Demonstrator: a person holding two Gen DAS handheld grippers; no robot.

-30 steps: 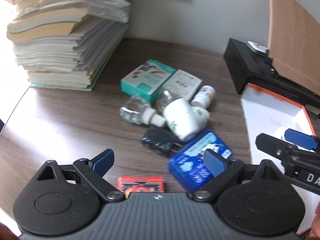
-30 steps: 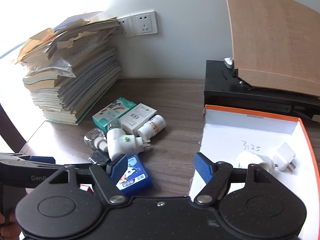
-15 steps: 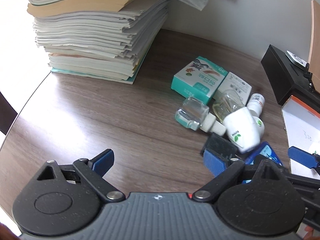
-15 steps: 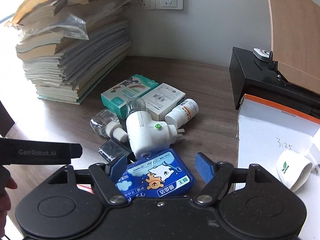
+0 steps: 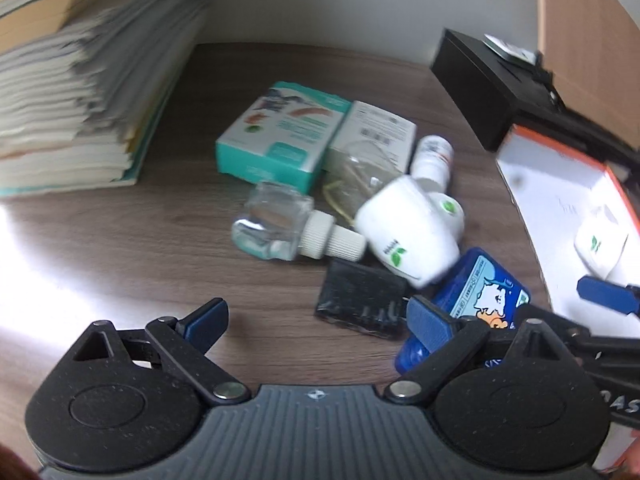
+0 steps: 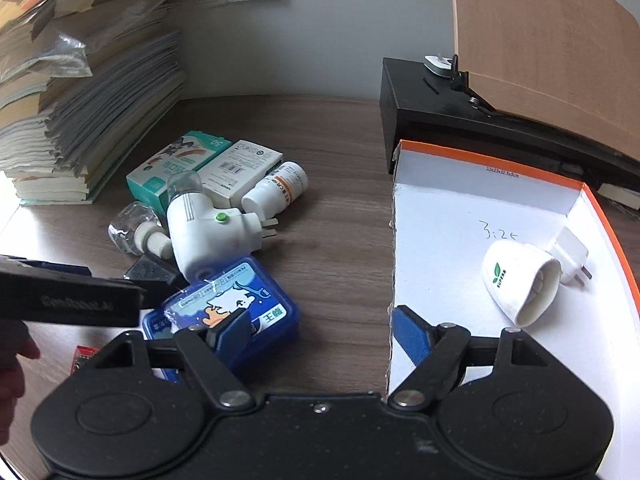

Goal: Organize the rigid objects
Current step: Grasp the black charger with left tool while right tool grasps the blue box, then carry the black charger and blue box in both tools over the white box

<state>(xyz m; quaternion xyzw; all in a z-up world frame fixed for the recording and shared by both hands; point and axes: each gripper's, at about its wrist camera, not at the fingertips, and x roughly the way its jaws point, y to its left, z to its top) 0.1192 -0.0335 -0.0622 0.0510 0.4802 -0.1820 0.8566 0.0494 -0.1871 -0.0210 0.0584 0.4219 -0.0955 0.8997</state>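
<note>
1. Two grippers are held over a wooden desk (image 6: 340,152); the largest thing on it, a tall stack of papers (image 6: 80,100), is set against the wall at the left.
2. Next in size, a black case (image 6: 432,112) with a brown board (image 6: 540,40) propped on it is seen at the right rear.
3. An orange-rimmed box (image 6: 480,148) is placed just in front of that case; a white cup-shaped piece (image 6: 516,284) and a white plug (image 6: 570,250) are kept inside it, touching each other.
4. The right gripper (image 6: 320,330) is spread wide, its jaws having just been opening, and nothing is clasped; its left pad is seen over the blue tin (image 6: 240,304) and its right pad at the box wall.
5. The left gripper (image 5: 316,316) is likewise released, with nothing held; a black pad (image 5: 360,300) is seen on the desk between its fingers.
6. A loose pile is gathered left of the box: a teal carton (image 5: 280,132) and a white carton (image 5: 376,132) are laid side by side at the back.
7. A white plug-in unit (image 5: 404,232) is laid in front of them, resting against the tin.
8. A clear bottle (image 5: 276,228) is laid on its side, its cap touching that unit.
9. A small white bottle (image 6: 276,192) is laid beside the white carton.
10. A red packet (image 6: 82,358) is partly hidden at the near left edge.
</note>
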